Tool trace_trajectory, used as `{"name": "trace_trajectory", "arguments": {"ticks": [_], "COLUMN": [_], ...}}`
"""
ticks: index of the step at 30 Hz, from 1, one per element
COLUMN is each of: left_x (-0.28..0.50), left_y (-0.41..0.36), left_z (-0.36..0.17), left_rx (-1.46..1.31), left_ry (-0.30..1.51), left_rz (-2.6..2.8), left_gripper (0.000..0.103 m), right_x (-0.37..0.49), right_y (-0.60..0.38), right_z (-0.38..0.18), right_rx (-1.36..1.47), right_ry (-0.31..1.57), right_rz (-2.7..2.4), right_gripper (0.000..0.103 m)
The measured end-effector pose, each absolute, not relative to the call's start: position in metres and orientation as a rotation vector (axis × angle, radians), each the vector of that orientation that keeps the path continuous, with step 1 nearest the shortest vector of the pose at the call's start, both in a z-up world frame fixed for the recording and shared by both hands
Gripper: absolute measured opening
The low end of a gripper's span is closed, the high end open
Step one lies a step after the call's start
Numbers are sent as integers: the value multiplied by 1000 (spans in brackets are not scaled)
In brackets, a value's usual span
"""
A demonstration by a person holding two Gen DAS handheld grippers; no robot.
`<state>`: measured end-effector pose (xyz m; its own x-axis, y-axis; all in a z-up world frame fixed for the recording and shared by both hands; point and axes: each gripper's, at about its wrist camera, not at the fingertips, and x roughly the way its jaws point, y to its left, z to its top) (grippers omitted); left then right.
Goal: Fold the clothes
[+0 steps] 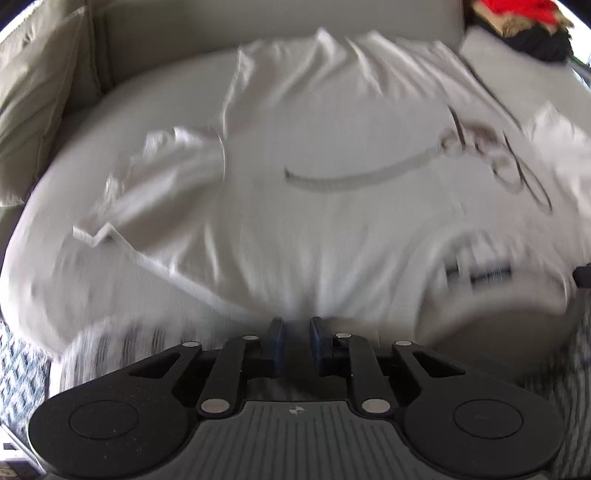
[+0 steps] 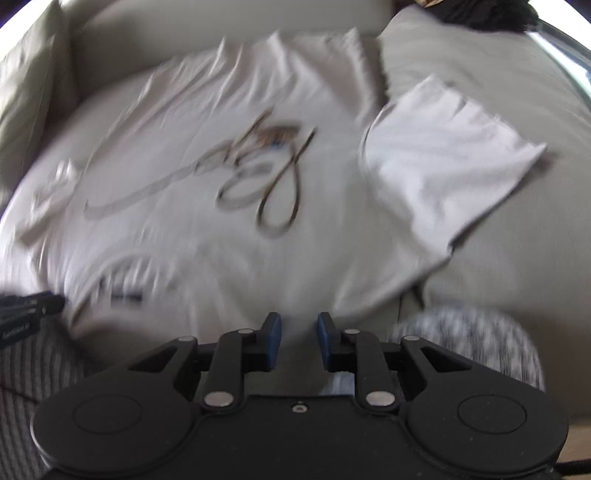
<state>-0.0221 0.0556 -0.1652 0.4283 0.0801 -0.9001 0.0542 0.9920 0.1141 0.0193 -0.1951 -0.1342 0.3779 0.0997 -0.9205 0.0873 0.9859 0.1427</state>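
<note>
White T-shirt (image 1: pixel 314 155) lay spread face up on the seat cushion of a pale sofa (image 1: pixel 155 40), printed side showing, collar end toward the near edge and hem up against the backrest. Laid out flat like that, it seemed ready for folding rather than mid-fold; neither sleeve had been turned in.

Left sleeve (image 1: pixel 147 192) lay rumpled, partly doubled on itself. Right sleeve (image 2: pixel 447 173) lay flatter, spread out onto the neighbouring cushion, across the seam.

Left gripper (image 1: pixel 297 341) sat at the near edge of the shirt, pointing steeply down. Jaws stood slightly apart with a narrow gap; cloth bunched just ahead of the tips, but nothing appeared pinched between the pads. Right gripper (image 2: pixel 299 339) likewise over the near edge, jaws a little apart, no cloth visibly clamped. Both views were motion-blurred, so contact at the very tips could not be settled.

The two grippers were stationed along the collar edge, one to each side, probably to take the shoulders or to smooth the shirt before the sleeves went in.

Pile of clothes (image 1: pixel 524 26), red and black, sat at the far right corner of the sofa, well clear, likely waiting their turn. A patterned rug (image 1: pixel 18 369) showed below the sofa front.
</note>
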Motion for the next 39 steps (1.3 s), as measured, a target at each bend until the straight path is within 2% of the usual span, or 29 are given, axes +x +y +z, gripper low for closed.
{"name": "trace_trajectory", "arguments": {"ticks": [2,6,8,9,11,17,21,24,33,36,39], "left_x": [-35,-38,-34,-28,-13,0,-17,-26,-11,10,38], "left_y": [50,52,52,51,46,37,46,63,95,100,101], "left_z": [-159,-139,-130,-129,-133,-160,-152,-133,-25,-13,-20], "left_rx": [175,121,97,101,97,138,132,41,-46,-67,-68], "left_ry": [1107,1018,968,954,942,993,1041,990,683,657,676], "left_rz": [2,-9,-7,4,17,33,8,14,28,13,20], "left_gripper": [18,18,25,25,25,25,25,25,32,36,36], "right_x": [10,4,13,19,30,26,12,8,36,55,83], "right_y": [-192,-197,-200,-200,-197,-184,-186,-192,-210,-221,-229], "right_z": [-132,-109,-103,-105,-110,-140,-128,-109,8,30,22], "right_rx": [186,241,276,294,318,298,326,411,488,499,498], "right_ry": [1199,1077,1025,1018,1006,1061,1130,1104,802,731,722], "right_rz": [35,25,33,40,54,57,77,113,178,171,129], "right_gripper": [21,21,13,10,10,11,11,12,29,42,45]}}
